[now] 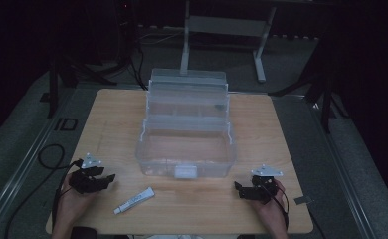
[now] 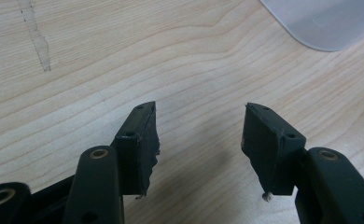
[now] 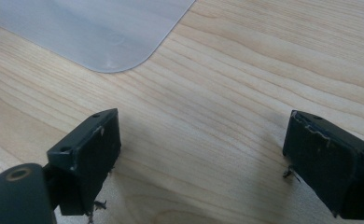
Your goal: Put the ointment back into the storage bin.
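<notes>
A small white tube point(image 1: 134, 200) lies flat on the pale, wood-grained desk point(image 1: 107, 119), near the left tool point(image 1: 107, 180), whose jaws gape empty. The right tool point(image 1: 238, 189) is wide open too. A clear plastic tiered box point(image 1: 186, 149) stands behind; dark room, grey floor.

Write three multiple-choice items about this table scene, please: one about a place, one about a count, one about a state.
1. Where does the small white tube lie?
A. inside the box
B. on the table in front of the box
C. in the right claw

2. How many tubes are on the table?
A. one
B. two
C. three

3. In what state is the clear plastic box?
A. shut
B. open, trays stepped back
C. tipped on its side

Answers: 1 B, it rests on the wood nearer the left claw. 2 A, a single tube shows. 3 B, the tiers stand spread above the base.
</notes>
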Demonstrator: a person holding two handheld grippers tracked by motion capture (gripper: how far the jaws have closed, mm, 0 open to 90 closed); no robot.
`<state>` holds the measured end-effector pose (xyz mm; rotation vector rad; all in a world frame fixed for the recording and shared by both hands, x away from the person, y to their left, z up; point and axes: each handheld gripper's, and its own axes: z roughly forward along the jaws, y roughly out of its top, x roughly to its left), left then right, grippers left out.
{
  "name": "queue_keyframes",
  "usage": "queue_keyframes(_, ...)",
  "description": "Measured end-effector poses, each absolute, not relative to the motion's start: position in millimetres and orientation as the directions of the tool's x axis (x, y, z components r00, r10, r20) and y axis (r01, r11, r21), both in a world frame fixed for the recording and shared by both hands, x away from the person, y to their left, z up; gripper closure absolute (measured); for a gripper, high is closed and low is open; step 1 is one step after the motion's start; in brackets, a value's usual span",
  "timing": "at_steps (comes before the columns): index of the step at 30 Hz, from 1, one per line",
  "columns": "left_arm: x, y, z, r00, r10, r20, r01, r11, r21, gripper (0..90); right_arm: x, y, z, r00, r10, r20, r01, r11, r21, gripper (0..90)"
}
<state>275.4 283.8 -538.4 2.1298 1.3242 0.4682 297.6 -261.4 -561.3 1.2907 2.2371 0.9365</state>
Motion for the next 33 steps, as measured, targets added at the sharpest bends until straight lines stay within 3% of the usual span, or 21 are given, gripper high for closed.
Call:
queue_keyframes(18,271.7,274.5,-517.1,0.472,0.881,0.032,0.668,-0.381,0.640,43.6,297.2,-261.0,-561.3,-0.495,0.869,-0.006,0.606,0.350,0.715,11.0)
queue_keyframes(33,274.2,259.8,-503.2,0.546,0.836,0.056,0.662,-0.471,0.583,44.8,297.2,-261.0,-561.3,-0.495,0.869,-0.006,0.606,0.350,0.715,11.0)
